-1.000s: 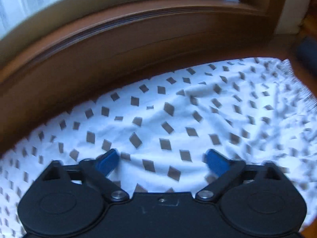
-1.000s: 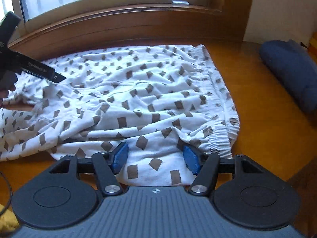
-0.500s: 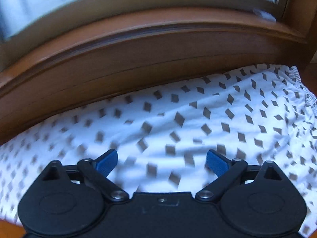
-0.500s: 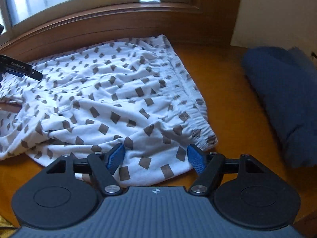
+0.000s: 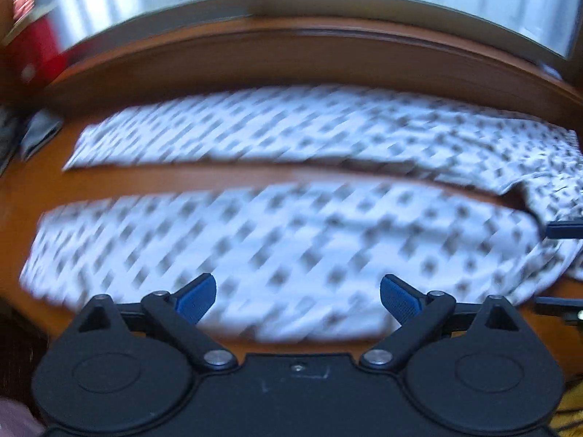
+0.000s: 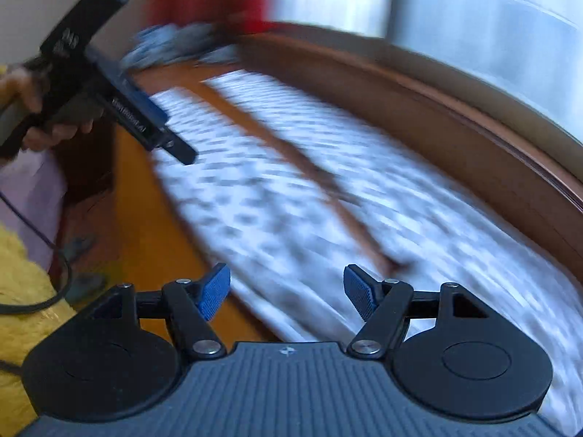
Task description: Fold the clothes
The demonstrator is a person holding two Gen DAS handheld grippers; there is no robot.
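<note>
White trousers with brown squares (image 5: 291,240) lie flat on the wooden table (image 5: 218,176), the two legs side by side with a strip of wood between them. Both views are blurred by motion. My left gripper (image 5: 298,295) hovers open above the near leg, nothing between its blue pads. The right gripper's fingers (image 5: 564,228) poke in at the right edge. In the right wrist view the trousers (image 6: 291,196) stretch away lengthwise. My right gripper (image 6: 288,291) is open over their near end, not pinching cloth. A hand holds the left gripper (image 6: 175,145) over the far end.
A wooden window sill (image 5: 309,54) runs along the far side of the table. A red object (image 5: 32,47) and grey cloth (image 5: 40,134) sit at the left end. Yellow fabric (image 6: 18,291) and a black cable (image 6: 54,255) are at the table's near side.
The left gripper has pulled back from the cloth by the sill, so both legs now show. The right view has swung left; the dark blue bundle has left it.
</note>
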